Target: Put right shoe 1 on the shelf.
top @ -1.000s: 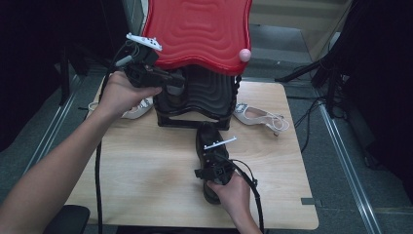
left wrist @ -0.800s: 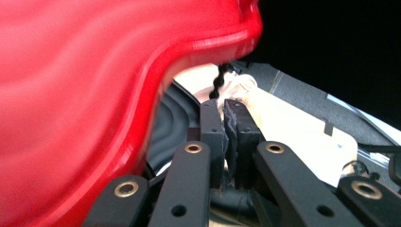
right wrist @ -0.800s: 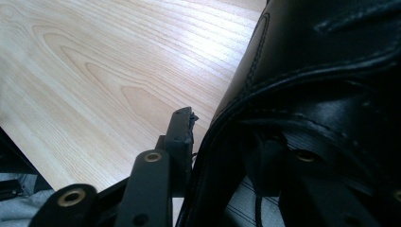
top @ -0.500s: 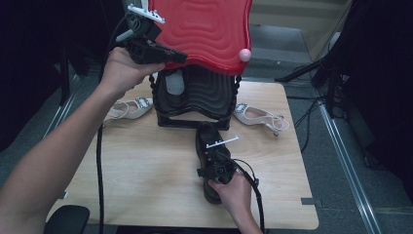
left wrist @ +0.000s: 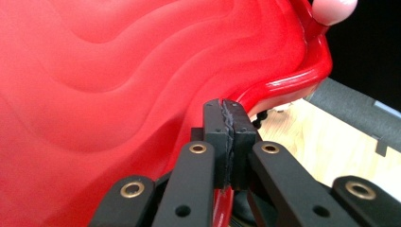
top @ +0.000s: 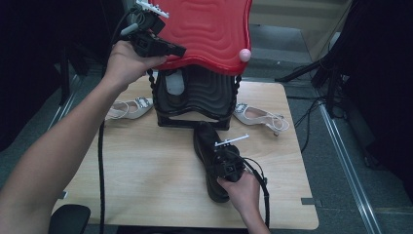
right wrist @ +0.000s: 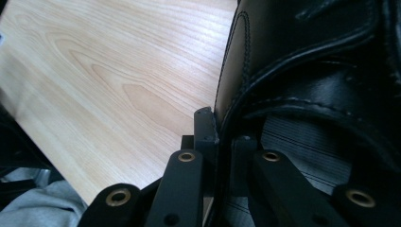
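Note:
A red wavy lid (top: 204,29) (left wrist: 118,94) with a pink knob (top: 244,54) stands raised over a black ribbed box (top: 199,97) at the table's back. My left gripper (top: 178,50) (left wrist: 229,123) is shut on the lid's near left rim, holding it up. A pale shoe (top: 174,84) shows inside the box. In front of the box lies a black leather shoe (top: 207,141) (right wrist: 307,56). My right gripper (top: 220,157) (right wrist: 222,137) has just been closing and is now shut on the shoe's collar edge, one jaw inside and one outside.
A white sandal (top: 129,108) lies left of the box and another white sandal (top: 260,116) to its right. The wooden table (top: 146,165) has bare room at front left. Cables trail from both grippers; dark gear and stands surround the table.
My left hand has lifted the red lid higher and back, uncovering the box's opening and the left sandal. The right hand stayed on the black shoe.

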